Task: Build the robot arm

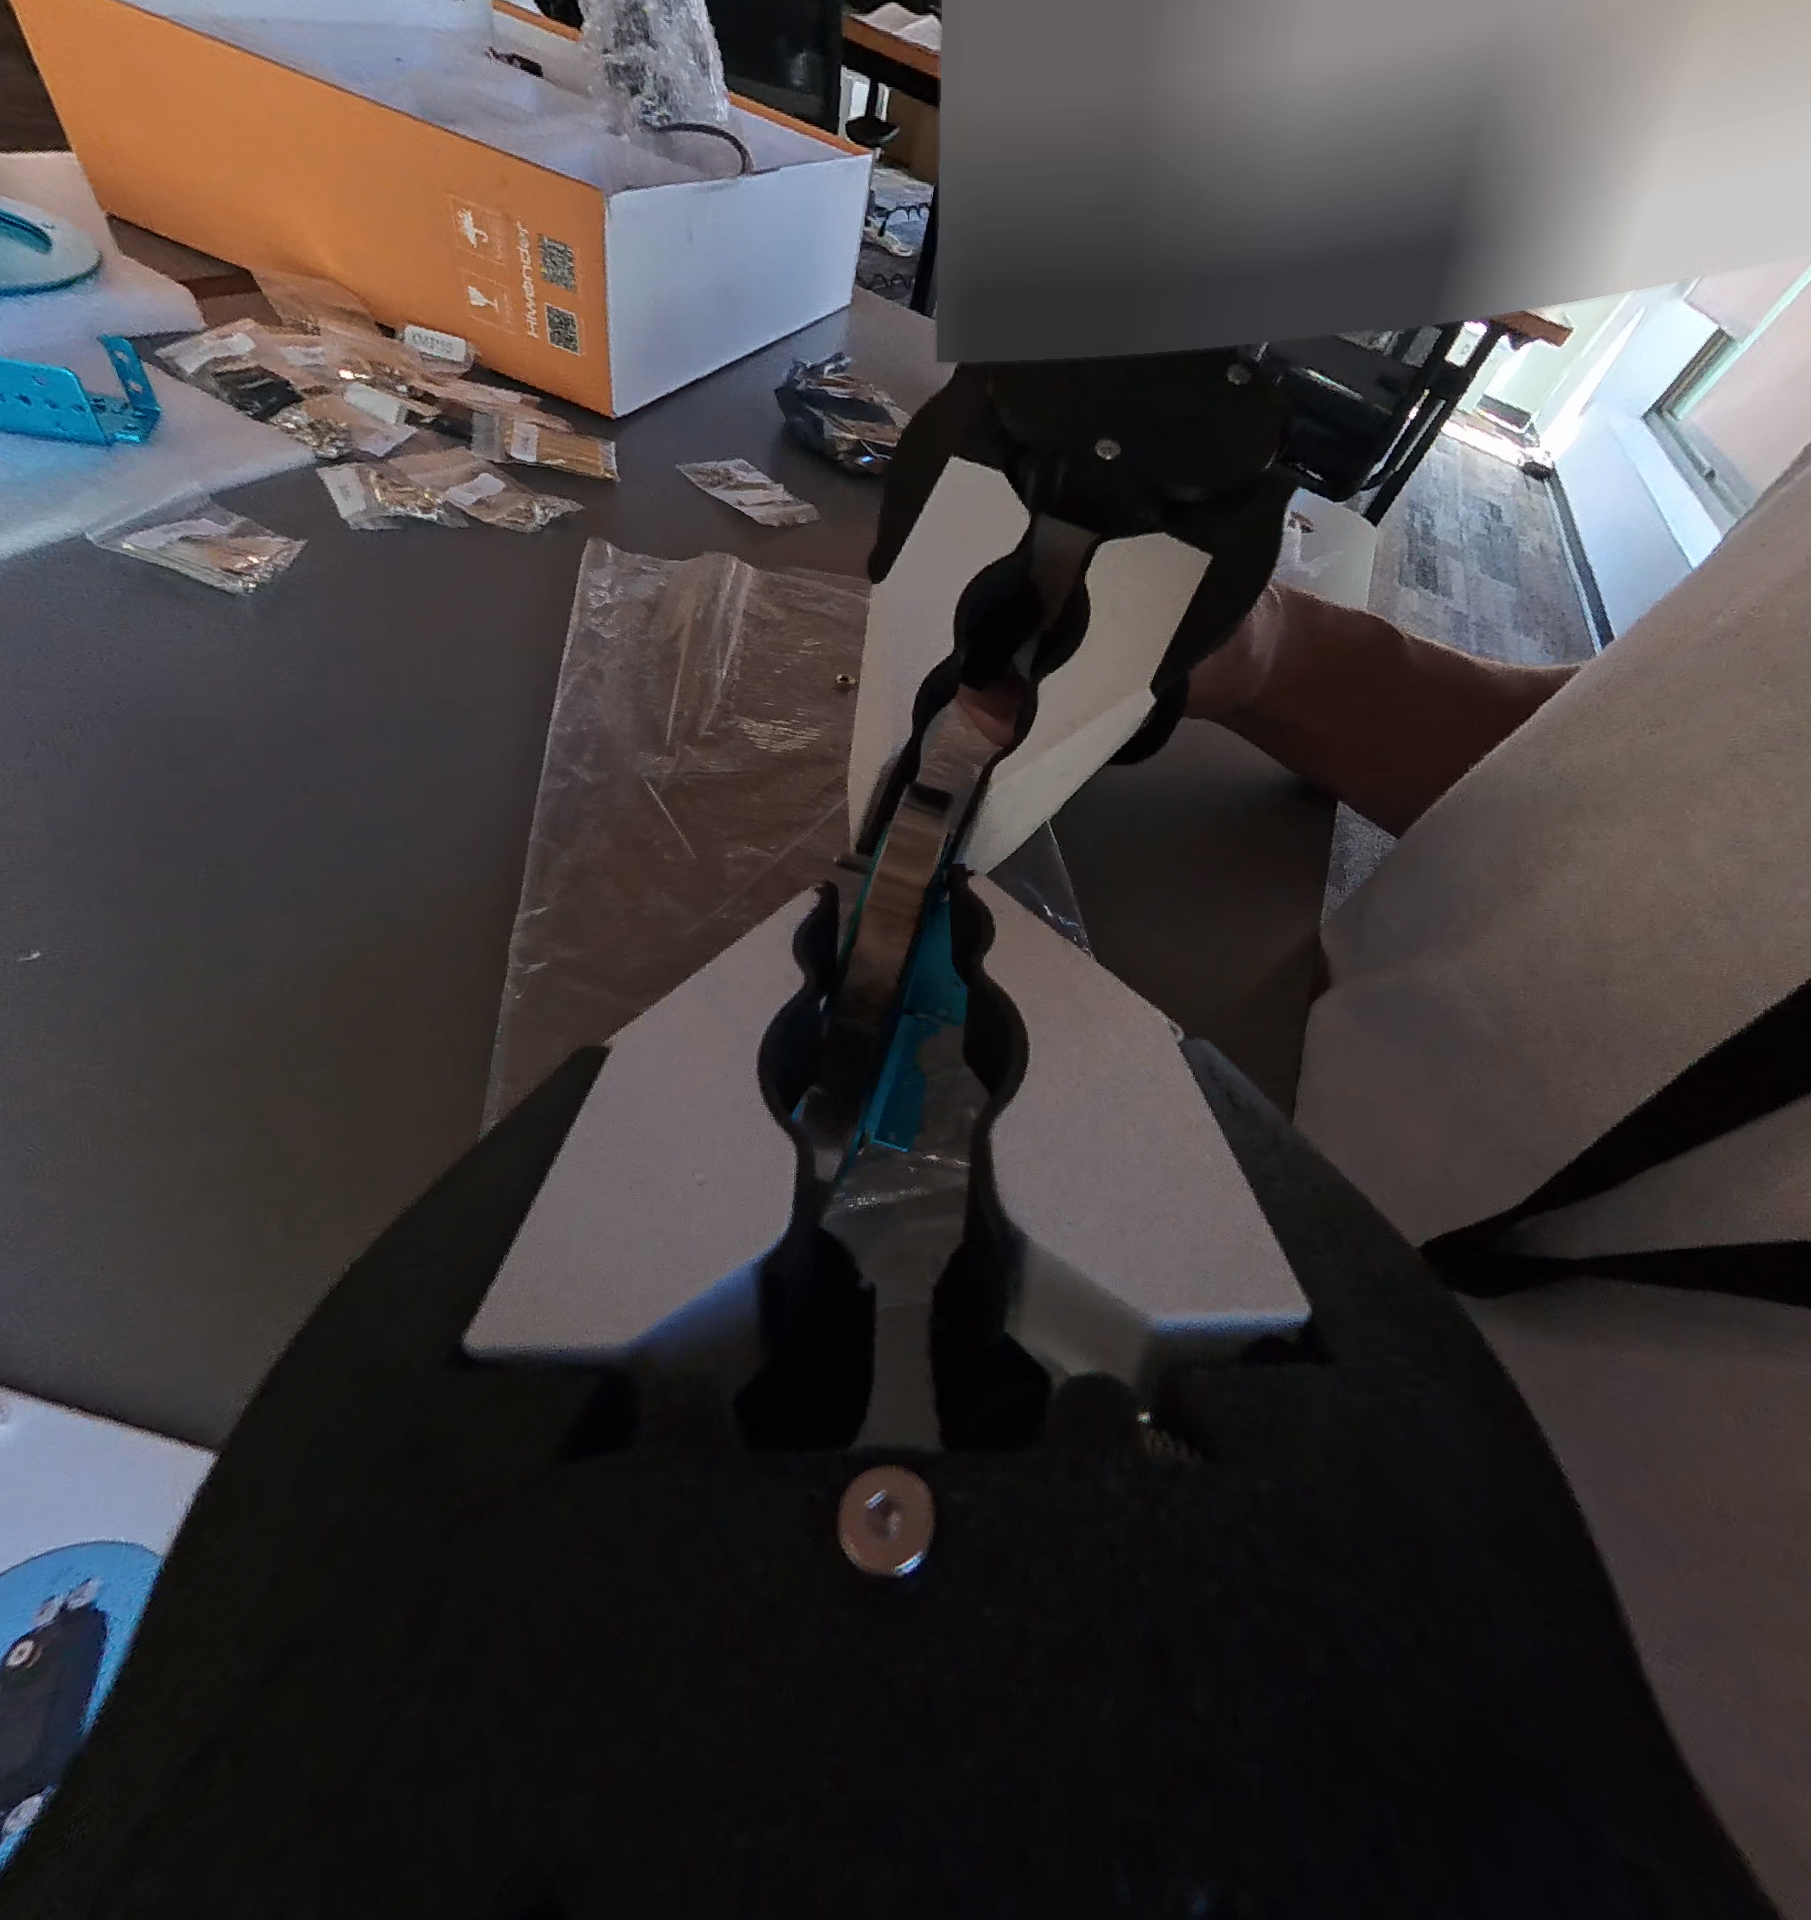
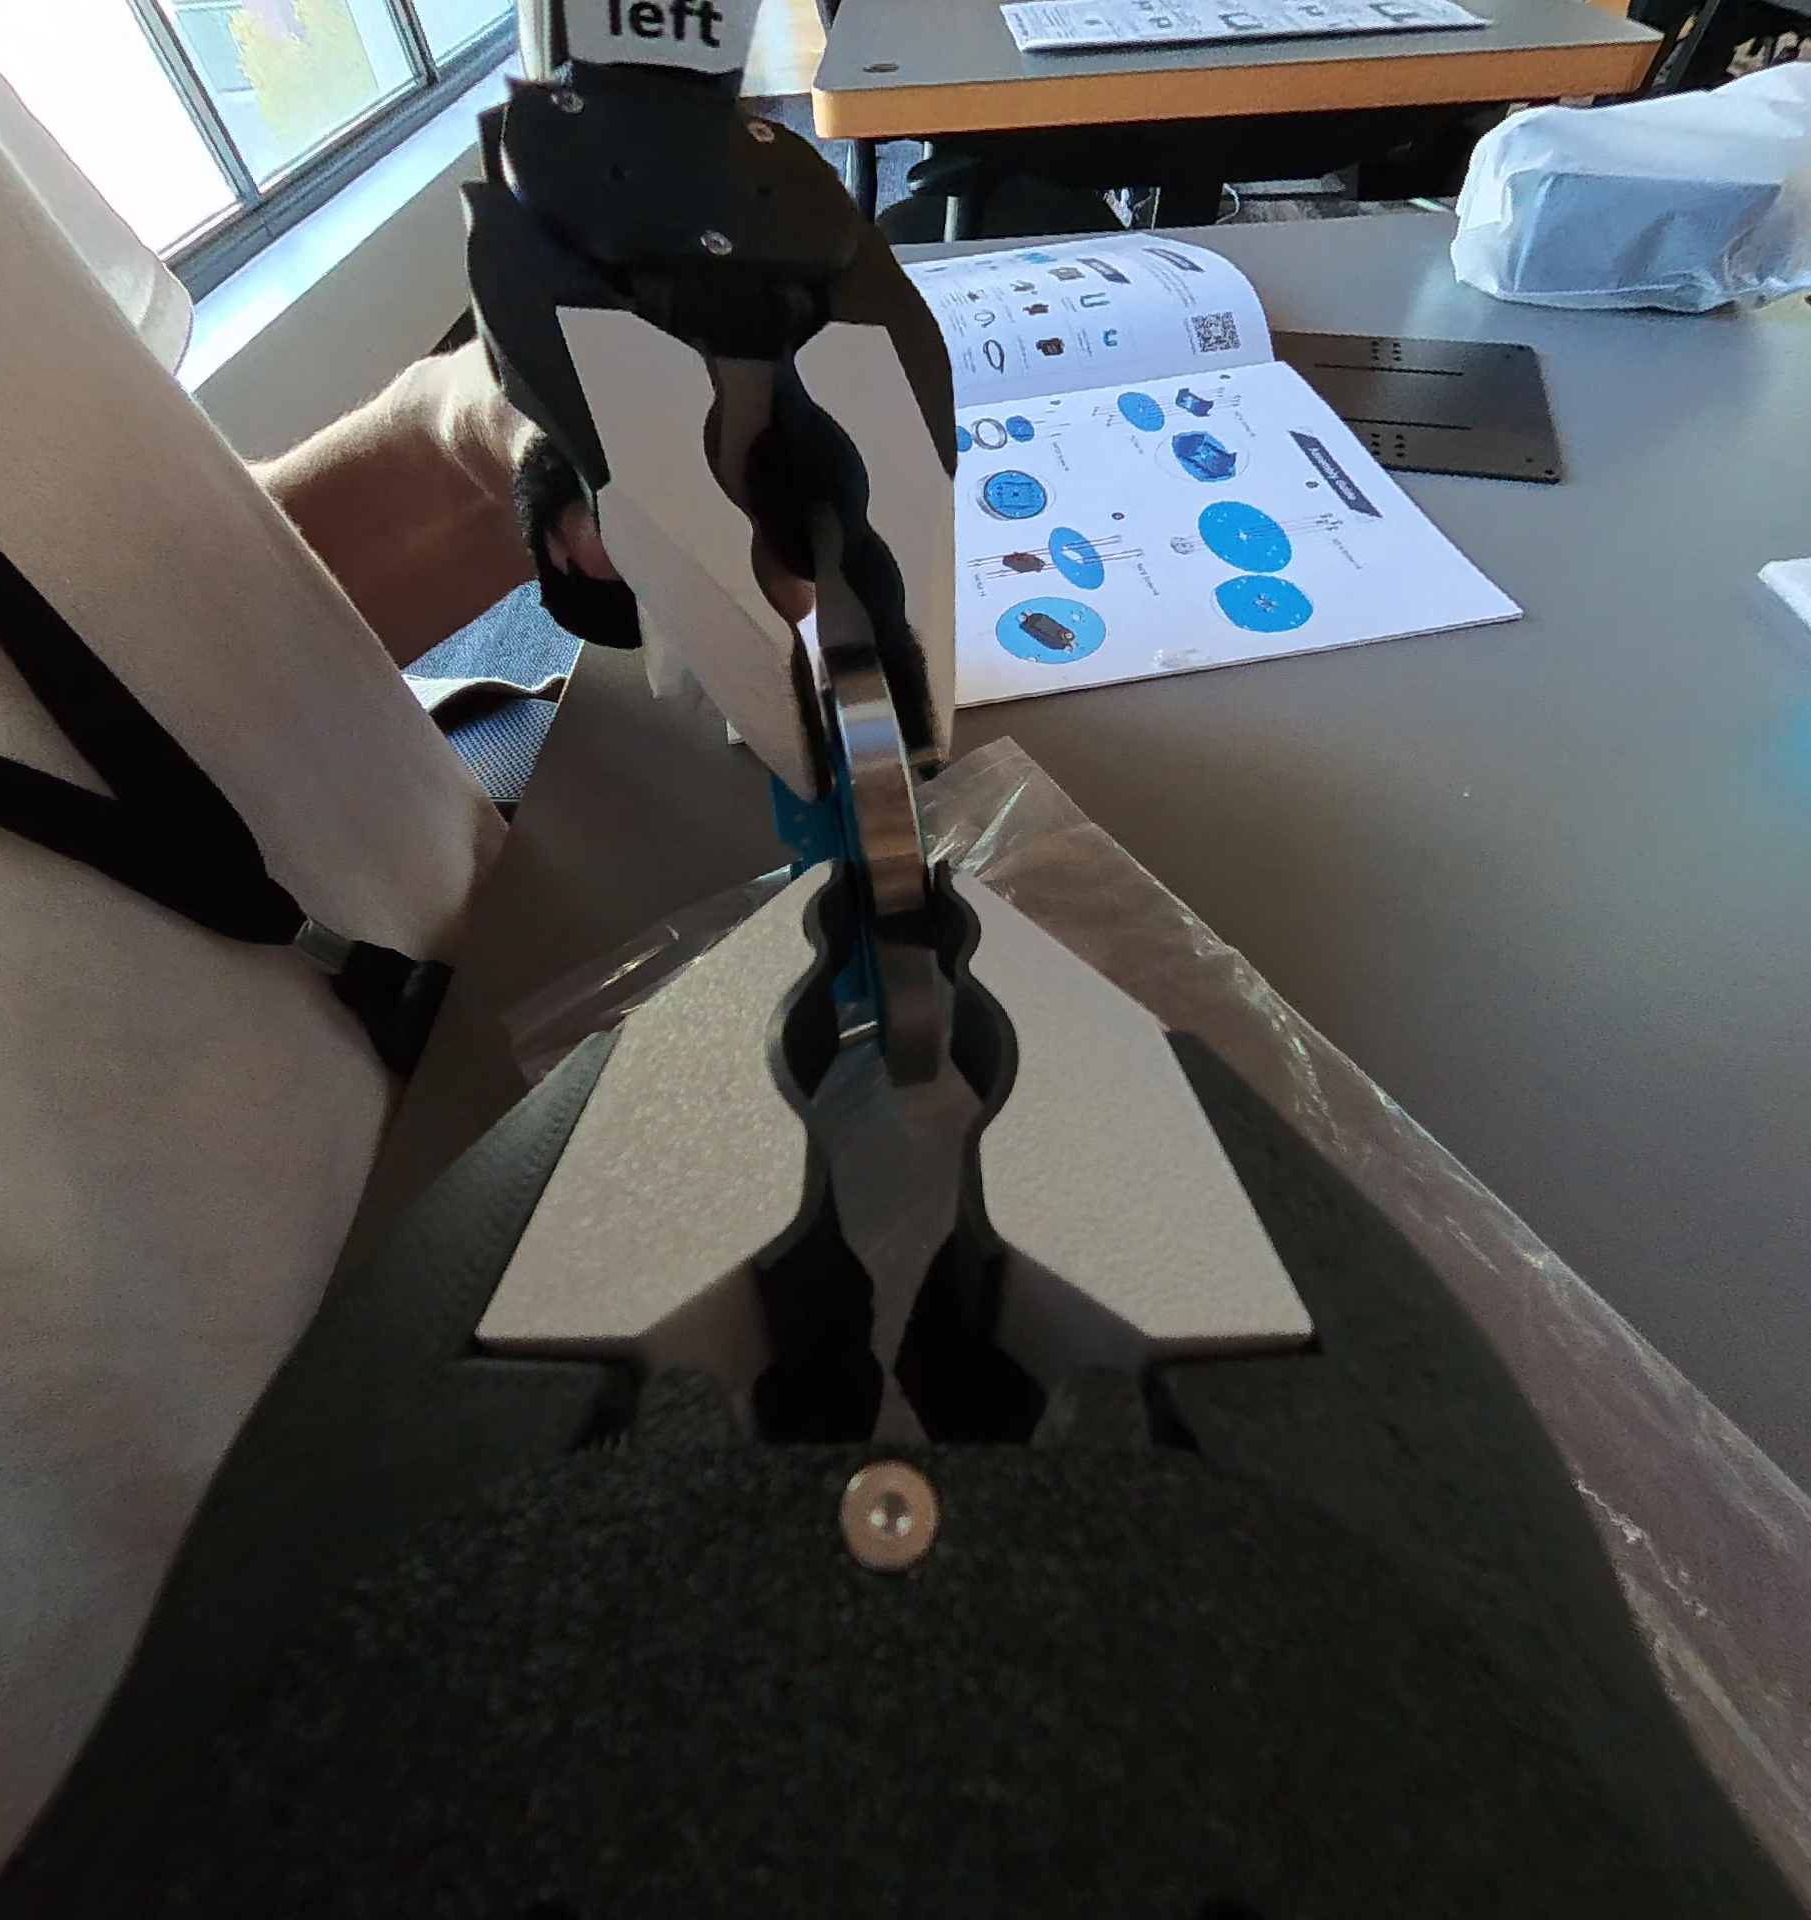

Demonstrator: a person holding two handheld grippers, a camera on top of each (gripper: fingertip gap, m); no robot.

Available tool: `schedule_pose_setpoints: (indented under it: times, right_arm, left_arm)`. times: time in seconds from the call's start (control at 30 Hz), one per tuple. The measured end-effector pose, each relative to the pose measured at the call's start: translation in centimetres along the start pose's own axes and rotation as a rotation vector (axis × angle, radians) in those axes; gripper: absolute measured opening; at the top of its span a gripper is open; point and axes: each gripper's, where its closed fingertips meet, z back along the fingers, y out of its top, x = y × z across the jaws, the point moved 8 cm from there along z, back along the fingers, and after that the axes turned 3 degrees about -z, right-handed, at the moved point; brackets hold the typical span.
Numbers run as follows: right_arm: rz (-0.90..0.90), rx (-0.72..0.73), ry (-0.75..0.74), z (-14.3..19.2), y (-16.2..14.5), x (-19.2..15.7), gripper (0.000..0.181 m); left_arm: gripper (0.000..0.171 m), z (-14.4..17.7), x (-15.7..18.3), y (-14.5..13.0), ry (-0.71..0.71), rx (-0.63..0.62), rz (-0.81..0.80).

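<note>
A silver metal ring [image 1: 893,920] with a blue perforated metal plate [image 1: 916,1060] against it is held edge-on above the dark table. My left gripper [image 1: 896,904] is shut on this pair from the near side. My right gripper [image 1: 927,821] comes from the opposite side, tip to tip with the left, and is shut on the same pair. In the right wrist view the ring [image 2: 885,831] and blue plate [image 2: 861,982] sit between the right gripper [image 2: 888,878] fingers, with the left gripper [image 2: 870,764] clamped on their upper part.
A clear plastic bag [image 1: 693,727] lies under the grippers. An orange and white box [image 1: 361,197], several small hardware bags [image 1: 392,416] and blue brackets [image 1: 39,384] lie at far left. An open booklet [image 2: 1192,499] and black plate [image 2: 1441,405] lie on the table. A person's beige-clad torso [image 1: 1607,935] is close by. My left and right fingertips are right by each other.
</note>
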Motion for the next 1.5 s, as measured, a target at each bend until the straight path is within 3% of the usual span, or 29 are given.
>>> schedule_pose_setpoints:
  times: [0.37, 0.53, 0.7, 0.97, 1.07, 1.23, 1.5]
  right_arm:
    - [-0.037, 0.042, 0.032, 0.2, -0.5, 0.2, 0.016]
    - [-0.082, 0.146, 0.147, 2.7, 0.1, 1.8, 0.023]
    - [0.051, -0.257, 0.16, 1.7, -1.8, 4.9, 0.03]
    - [0.213, -0.372, 0.45, -3.1, -2.2, 2.9, 0.018]
    - [0.213, -0.359, 0.439, -3.6, -1.9, 1.9, 0.017]
    - [0.26, -0.385, 0.282, -4.1, -2.3, 1.2, 0.012]
    - [0.216, -0.358, 0.239, -3.9, -3.1, 0.7, 0.012]
  left_arm:
    - [0.015, -0.1, -0.1, 0.1, -0.09, -0.035, -0.152]
    - [0.015, -0.2, 0.2, -0.1, -0.129, -0.027, -0.219]
    - [0.014, 0.2, 0.7, -0.4, -0.125, -0.012, -0.283]
    - [0.013, 1.7, 2.6, -0.7, -0.057, 0.008, -0.298]
    - [0.013, 3.0, 3.2, -0.7, -0.017, 0.024, -0.296]
    - [0.013, 4.6, 3.8, -0.6, 0.018, 0.043, -0.298]
    - [0.013, 5.0, 4.0, -0.7, 0.041, 0.013, -0.328]
